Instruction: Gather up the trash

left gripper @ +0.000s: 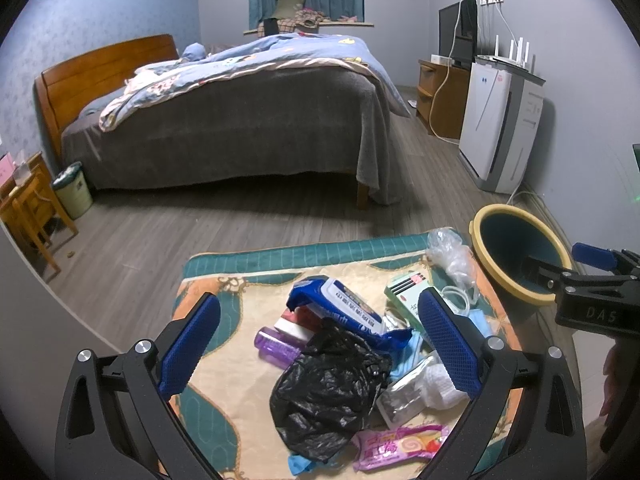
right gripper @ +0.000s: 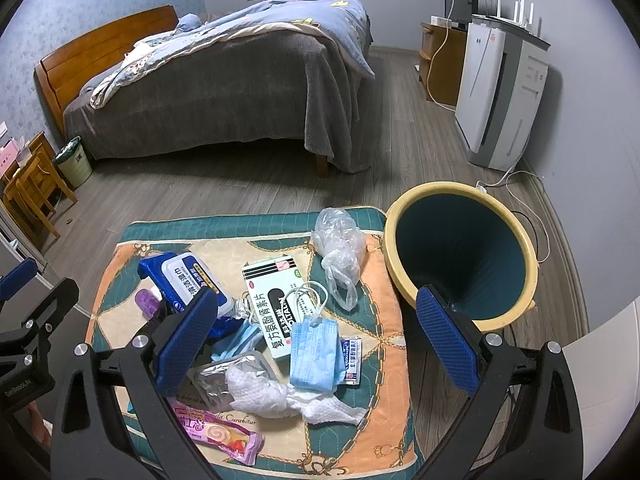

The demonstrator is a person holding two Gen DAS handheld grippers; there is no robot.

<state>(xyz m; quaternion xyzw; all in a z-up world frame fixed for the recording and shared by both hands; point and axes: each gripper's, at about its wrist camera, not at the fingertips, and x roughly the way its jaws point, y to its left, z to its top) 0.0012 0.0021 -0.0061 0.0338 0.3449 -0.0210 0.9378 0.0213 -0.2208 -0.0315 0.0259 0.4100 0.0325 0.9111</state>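
Quilted mat (right gripper: 384,380) holds trash beside bed (right gripper: 224,92), bin (right gripper: 460,256).

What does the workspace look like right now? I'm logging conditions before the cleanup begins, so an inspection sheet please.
Surface: quilted teal-and-cream patterned mat, littered.
Job's things: teal bin with yellow rim, tipped toward the mat; crumpled black plastic bag; blue face mask; white medicine box; clear plastic bag; pink snack wrapper.
Clutter: blue wet-wipes pack, purple bottle.
Grippers: left tongs open, right tongs open, both empty.
Cables: white cords by the wall.
Surroundings: bed, white appliance.
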